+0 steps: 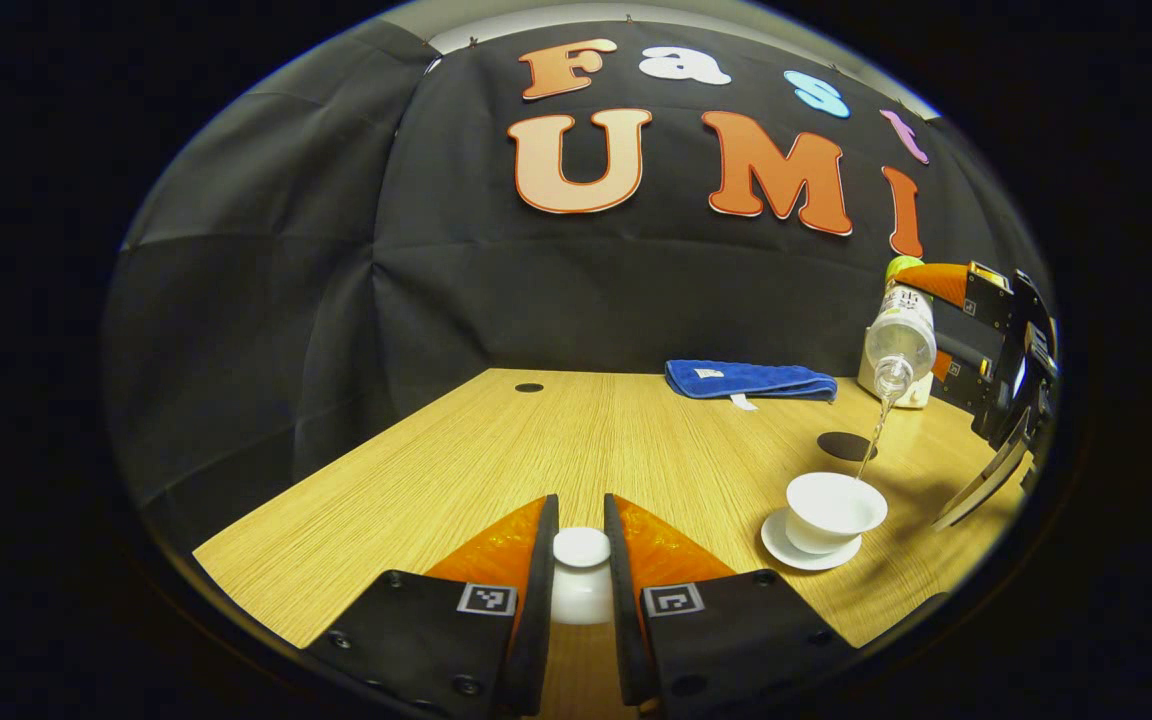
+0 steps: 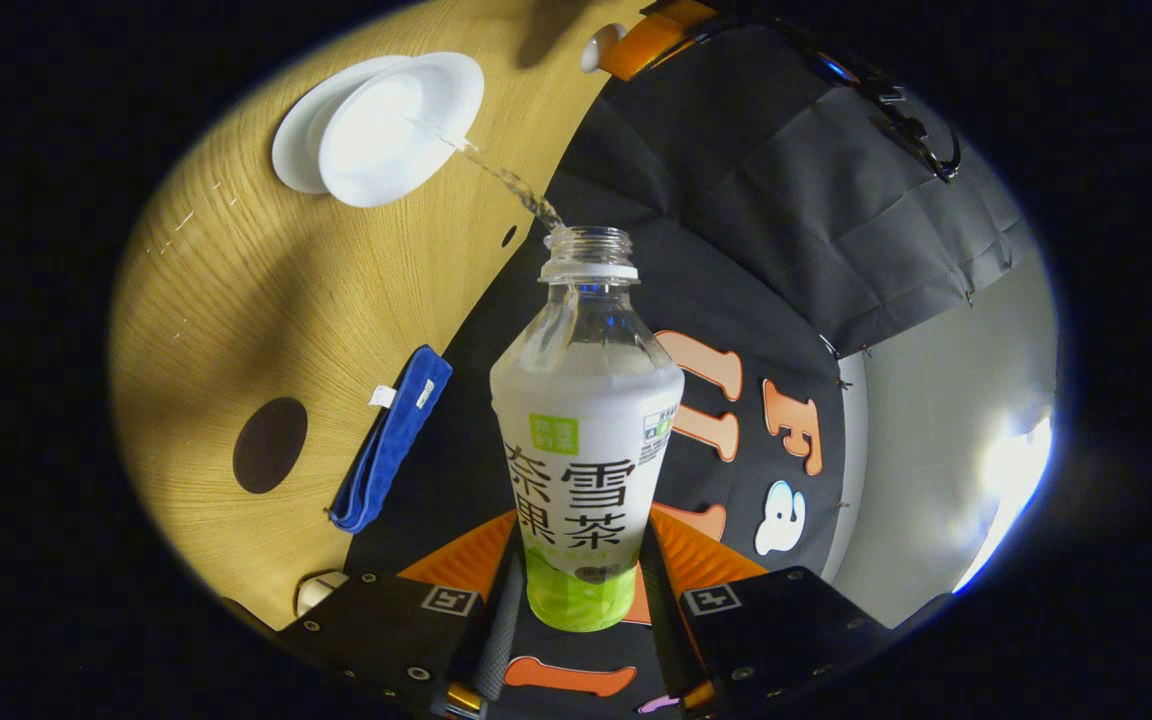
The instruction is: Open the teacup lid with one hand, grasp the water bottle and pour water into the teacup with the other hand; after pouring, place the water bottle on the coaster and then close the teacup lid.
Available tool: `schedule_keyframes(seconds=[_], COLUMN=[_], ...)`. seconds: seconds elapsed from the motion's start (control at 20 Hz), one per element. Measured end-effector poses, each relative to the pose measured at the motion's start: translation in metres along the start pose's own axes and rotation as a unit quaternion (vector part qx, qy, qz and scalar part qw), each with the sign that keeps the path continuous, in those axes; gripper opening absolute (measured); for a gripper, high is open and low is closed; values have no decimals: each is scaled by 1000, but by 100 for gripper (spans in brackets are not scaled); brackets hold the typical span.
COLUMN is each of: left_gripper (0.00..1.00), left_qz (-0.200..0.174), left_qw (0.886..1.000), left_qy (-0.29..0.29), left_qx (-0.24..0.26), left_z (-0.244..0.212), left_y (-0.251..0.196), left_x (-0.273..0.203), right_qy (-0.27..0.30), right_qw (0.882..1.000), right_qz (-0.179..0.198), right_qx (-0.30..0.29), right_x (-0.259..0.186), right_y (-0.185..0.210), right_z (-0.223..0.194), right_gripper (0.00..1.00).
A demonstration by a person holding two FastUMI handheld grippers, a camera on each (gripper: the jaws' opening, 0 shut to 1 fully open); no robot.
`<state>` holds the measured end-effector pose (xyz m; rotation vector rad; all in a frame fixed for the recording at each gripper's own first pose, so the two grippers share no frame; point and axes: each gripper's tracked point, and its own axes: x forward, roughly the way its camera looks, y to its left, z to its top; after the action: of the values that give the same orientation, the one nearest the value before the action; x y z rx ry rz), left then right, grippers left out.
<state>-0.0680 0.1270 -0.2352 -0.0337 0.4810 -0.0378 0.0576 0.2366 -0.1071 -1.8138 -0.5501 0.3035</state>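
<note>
Two pairs of tongs share the work. Our left tongs (image 1: 581,560) are clamped on the teacup lid (image 1: 581,575), held low over the near tabletop (image 1: 556,440), well apart from the pour. Our right tongs (image 2: 576,590) are clamped on the water bottle (image 2: 586,440), tipped so its stream lands in the open teacup (image 1: 831,510) on its saucer (image 1: 786,550), far right. Beyond waits the dark coaster (image 1: 844,446), near a folded blue cloth (image 1: 751,380), ready for the bottle.

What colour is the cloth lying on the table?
The folded cloth is blue, clearest in the left gripper view.
</note>
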Motion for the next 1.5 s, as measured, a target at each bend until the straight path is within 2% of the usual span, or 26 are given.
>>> schedule_keyframes(seconds=[0.2, 0.35, 0.4, 0.45, 0.75, 1.05, 1.1, 1.25, 1.35, 1.5], left_gripper=[29, 32, 32, 32, 30, 32, 32, 29, 33, 32], left_qz=[3, 1, 2, 1, 1, 3, 3, 10, 11, 9], left_qw=[1000, 1000, 1000, 1000, 1000, 1000, 1000, 1000, 1000, 1000], left_qy=[-1, -1, -1, -2, 1, 1, 2, 3, 2, -3], left_qx=[3, 3, 3, 4, 5, 6, 7, 11, 11, 13], left_z=[2, 2, 3, 3, 2, 1, 1, 1, 2, 5], left_y=[2, 1, 1, 0, 1, 1, 2, 5, 5, 2], left_x=[2, 0, 0, 0, -2, -3, -4, -5, -6, -7], right_qy=[-11, -24, -27, -30, -54, -89, -92, -100, -105, -101], right_qw=[999, 998, 998, 997, 994, 990, 990, 989, 989, 991], right_qz=[-23, -32, -35, -37, -48, -35, -34, -31, -31, -17], right_qx=[-30, -49, -55, -59, -82, -103, -105, -104, -101, -83], right_x=[4, 3, 3, 4, 3, 2, 1, 1, -1, -1], right_y=[-14, -21, -21, -21, -23, -7, -5, -3, -3, 4], right_z=[0, 4, 4, 4, 22, 44, 46, 52, 55, 52], right_gripper=[60, 60, 56, 60, 60, 60, 57, 60, 60, 60])
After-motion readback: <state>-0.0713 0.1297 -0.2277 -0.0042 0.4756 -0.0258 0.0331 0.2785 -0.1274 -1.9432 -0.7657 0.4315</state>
